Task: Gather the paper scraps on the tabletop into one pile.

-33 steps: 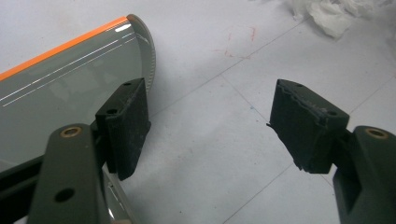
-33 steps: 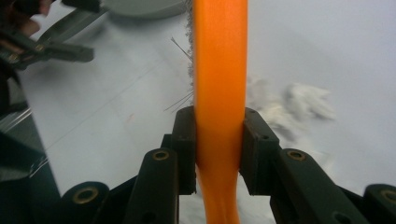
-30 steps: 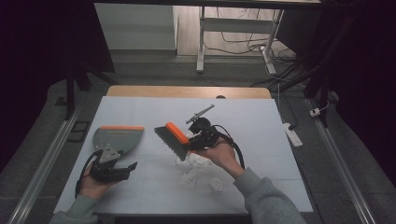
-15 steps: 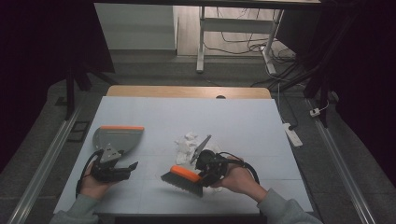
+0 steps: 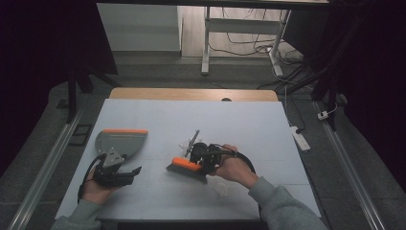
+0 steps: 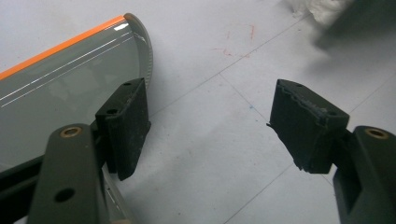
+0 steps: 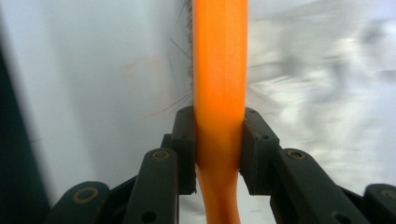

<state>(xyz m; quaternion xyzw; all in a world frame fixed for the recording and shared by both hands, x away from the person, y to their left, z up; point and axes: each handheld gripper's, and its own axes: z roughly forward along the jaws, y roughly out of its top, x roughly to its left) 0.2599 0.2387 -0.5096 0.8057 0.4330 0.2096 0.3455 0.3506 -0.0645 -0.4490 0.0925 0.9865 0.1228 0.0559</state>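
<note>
A grey dustpan (image 5: 122, 140) with an orange front edge lies flat at the table's left. Just behind it my left gripper (image 5: 128, 167) stands open; in the left gripper view (image 6: 212, 116) bare table shows between the jaws, and the dustpan (image 6: 60, 88) lies beside and under the left jaw. My right gripper (image 5: 200, 160) is shut on the orange handle of a brush (image 5: 186, 166), bristles down on the table at the middle. The right gripper view (image 7: 219, 140) shows both pads pressed on the orange brush (image 7: 219, 56). Crumpled white paper (image 5: 186, 144) lies just beyond the brush.
The light blue mat (image 5: 249, 120) has free room across its far half and right side. A faint white scrap (image 5: 225, 189) lies near the right sleeve. Metal rails run along the floor on both sides, and a white power strip (image 5: 300, 137) lies right of the table.
The right hand carried the brush from beyond the paper over to its near side, then drew it back a little toward the paper. The left hand and dustpan stayed put.
</note>
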